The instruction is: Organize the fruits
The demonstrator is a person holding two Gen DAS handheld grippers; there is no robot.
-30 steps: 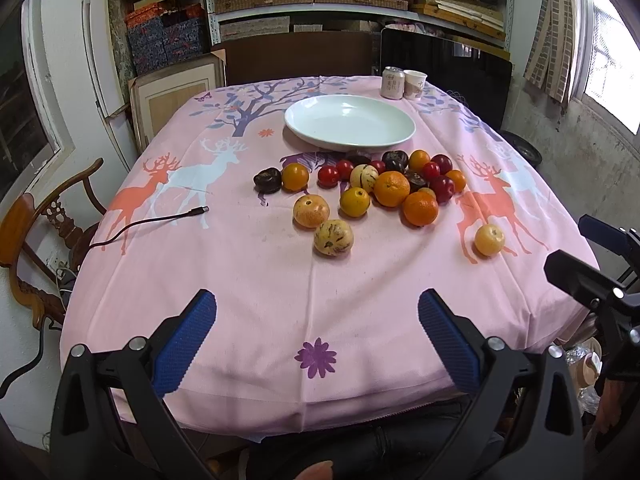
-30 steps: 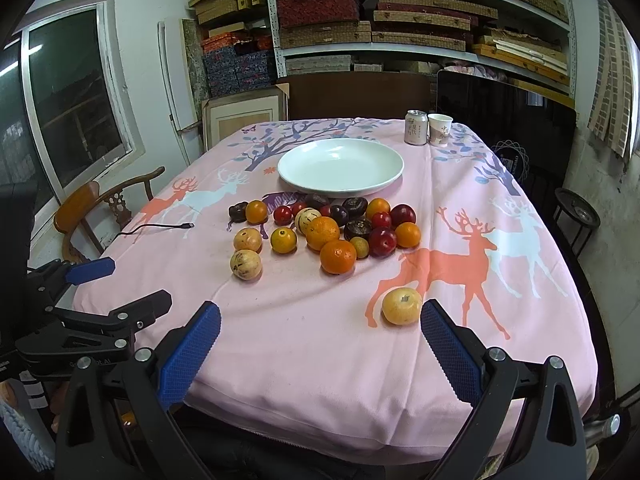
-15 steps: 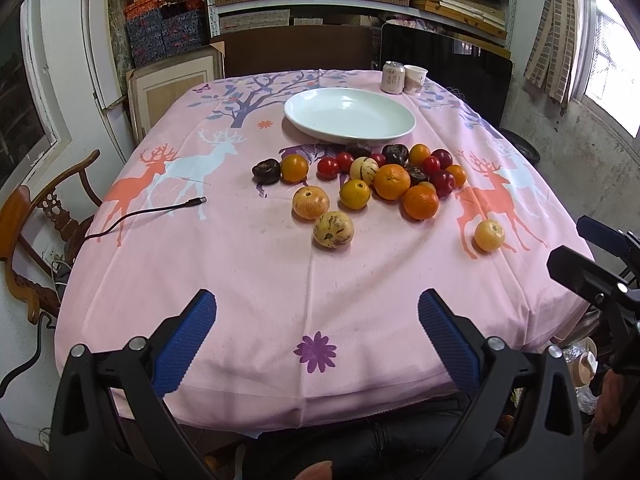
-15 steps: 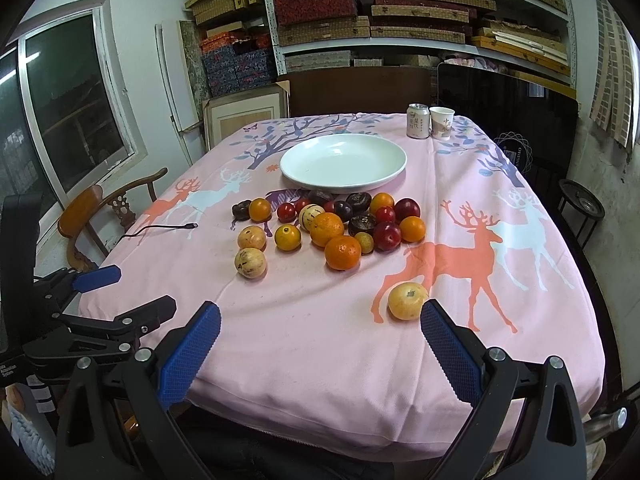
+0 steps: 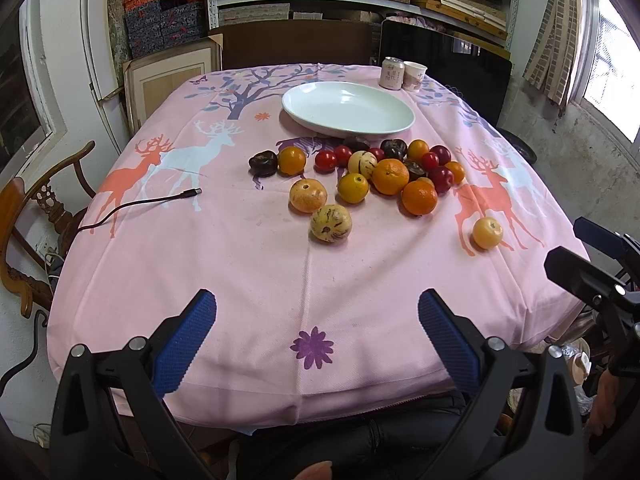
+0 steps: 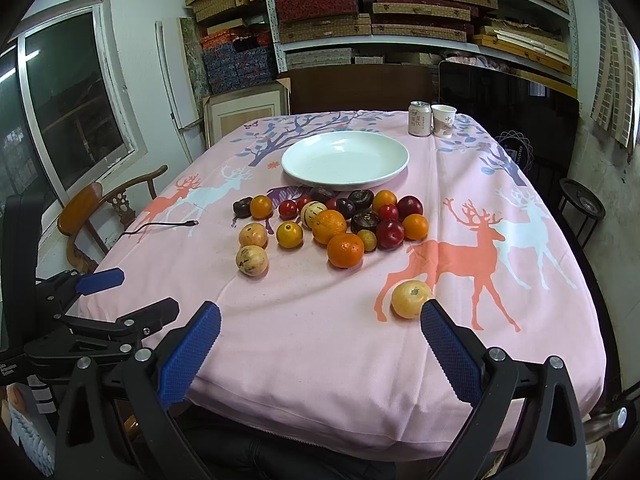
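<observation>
Both grippers held low at the near edge of the surface (image 5: 248, 280), which is covered by a pink deer-print cloth. Left gripper (image 5: 316, 316): jaws released, spread wide, nothing between the blue pads. Right gripper (image 6: 320, 326): jaws released too, wide apart, empty.

Landmark: white plate (image 5: 348, 109), empty, toward the far side of the surface. Fruit pile (image 5: 384, 168) lies just in front of the plate, on its near side, none on the plate. The pile holds oranges, small red fruits, dark purple-brown ones and a striped yellow one, many touching each other. At the left end of the pile's back row, near-left of the plate, a dark fruit (image 5: 263, 162) touches a small orange one (image 5: 292, 160). Nearer than the pile: a pale orange round fruit (image 5: 308, 196) and a yellow striped fruit (image 5: 331, 223), just beside each other. A lone yellow fruit (image 6: 411, 298) sits well apart from the plate, near-right of it, on an orange deer print; in the right wrist view it is just beside the right gripper's right finger tip.

Behind the plate to its right: a drink can (image 6: 419, 119) and a paper cup (image 6: 444, 121), side by side, upright. Left of the plate and nearer: a black cable (image 5: 140, 206) lying on the cloth, plug end pointing toward the fruit.

Shelves (image 6: 400, 8) with stacked boxes behind the plate, wooden chair (image 5: 28, 220) far left of it.
</observation>
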